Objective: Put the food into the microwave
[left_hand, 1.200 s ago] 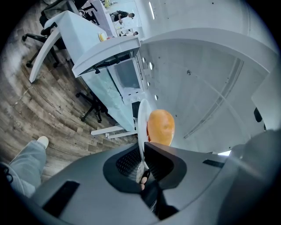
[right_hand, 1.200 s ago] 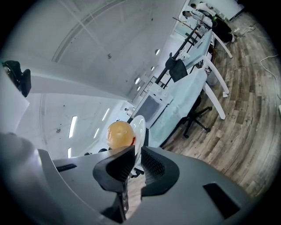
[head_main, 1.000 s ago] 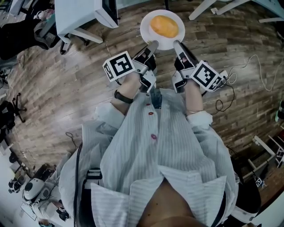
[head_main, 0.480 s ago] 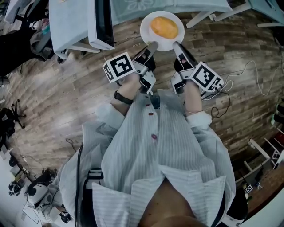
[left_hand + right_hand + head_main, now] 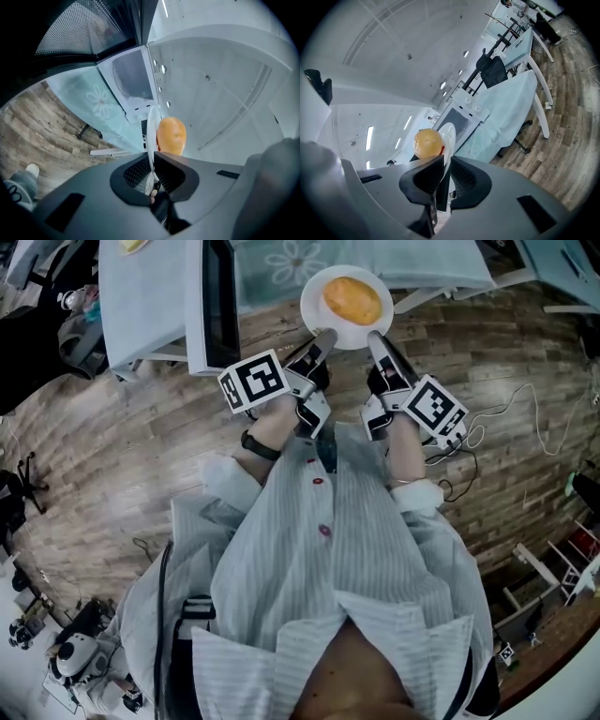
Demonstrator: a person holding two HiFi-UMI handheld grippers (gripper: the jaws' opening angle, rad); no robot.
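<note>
Item: food (image 5: pixel 352 299) on plate (image 5: pixel 313 313) | Place: carried above floor (image 5: pixel 141 446), by table (image 5: pixel 422 263) edge | left tool (image 5: pixel 323 337): clamped on near-left rim | right tool (image 5: pixel 377 337): clamped on near-right rim | Bearing: microwave (image 5: pixel 461 123) ahead beyond plate, both hands equally near.

microwave (image 5: pixel 129 78): white-framed, grey cavity showing, its dark mesh-windowed door (image 5: pixel 86 28) swung open at its left | plate (image 5: pixel 314 313): round, white, held level in the air before the microwave's opening, apart from it, near rim pinched by left gripper (image 5: pixel 324 336) and right gripper (image 5: pixel 374 336) | food (image 5: pixel 352 298): rounded, orange-yellow, at the plate's centre
</note>
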